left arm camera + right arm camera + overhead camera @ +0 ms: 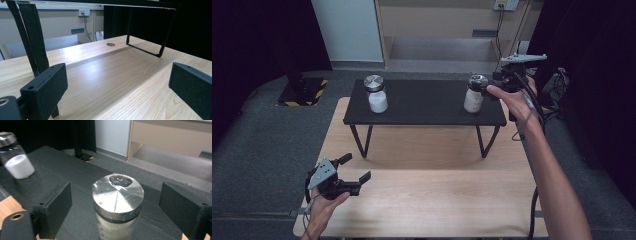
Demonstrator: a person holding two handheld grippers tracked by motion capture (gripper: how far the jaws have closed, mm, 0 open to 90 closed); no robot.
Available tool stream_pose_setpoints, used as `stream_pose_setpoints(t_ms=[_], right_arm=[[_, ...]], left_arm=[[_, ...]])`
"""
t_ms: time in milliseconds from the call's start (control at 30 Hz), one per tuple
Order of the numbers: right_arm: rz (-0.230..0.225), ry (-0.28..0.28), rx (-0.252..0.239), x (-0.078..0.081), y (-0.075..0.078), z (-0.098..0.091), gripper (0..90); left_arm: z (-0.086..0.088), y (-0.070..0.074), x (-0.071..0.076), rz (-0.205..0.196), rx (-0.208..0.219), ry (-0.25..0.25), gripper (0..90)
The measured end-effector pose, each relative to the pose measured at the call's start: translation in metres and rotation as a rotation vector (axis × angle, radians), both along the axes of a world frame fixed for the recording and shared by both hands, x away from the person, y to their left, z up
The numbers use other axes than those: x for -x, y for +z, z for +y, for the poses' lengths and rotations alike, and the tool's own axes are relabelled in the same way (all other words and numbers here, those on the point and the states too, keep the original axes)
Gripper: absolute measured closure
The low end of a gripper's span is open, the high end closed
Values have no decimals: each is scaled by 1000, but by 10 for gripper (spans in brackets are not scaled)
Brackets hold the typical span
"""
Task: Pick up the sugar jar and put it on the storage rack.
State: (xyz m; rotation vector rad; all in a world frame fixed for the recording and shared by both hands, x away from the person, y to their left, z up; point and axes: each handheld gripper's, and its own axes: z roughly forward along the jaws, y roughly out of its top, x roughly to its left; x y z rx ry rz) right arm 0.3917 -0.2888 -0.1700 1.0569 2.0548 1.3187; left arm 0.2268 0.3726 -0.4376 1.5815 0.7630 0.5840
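While standing upright, jar [117, 205] sits between right gripper [115, 207] jaws.

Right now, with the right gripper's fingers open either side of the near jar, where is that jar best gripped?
Grip the jar by its round metal lid, or the neck just under it, coming level from the shelf's right end, where the right gripper is. The jar stands upright, the lid's straight sides likely suit flat fingers, and the other jar stands far off.
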Motion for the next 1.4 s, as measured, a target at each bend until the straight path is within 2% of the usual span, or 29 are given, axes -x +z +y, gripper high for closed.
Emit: stream_pose_setpoints(t_ms=[233,433,733,900,1100,1267,1400], right_arm=[[-22,47,-3,15,11,-17,112],[-20,79,49,26,23,-24,112],[-39,127,57,46,24,-28,112],[-54,152,57,58,18,-31,118],[-60,197,50,74,3,-41,120],[-106,222,21,91,-16,-54,121],[-144,242,31,103,-27,-62,121]], left_arm=[[0,0,0,0,-1,-1,9],[-1,0,0,1,-6,-4,9],[-3,1,0,3,-13,-8,9],[-2,1,0,2,-13,-9,9],[-2,1,0,4,-12,-9,9],[-3,1,0,5,-17,-10,8],[-3,1,0,6,-22,-12,9]])
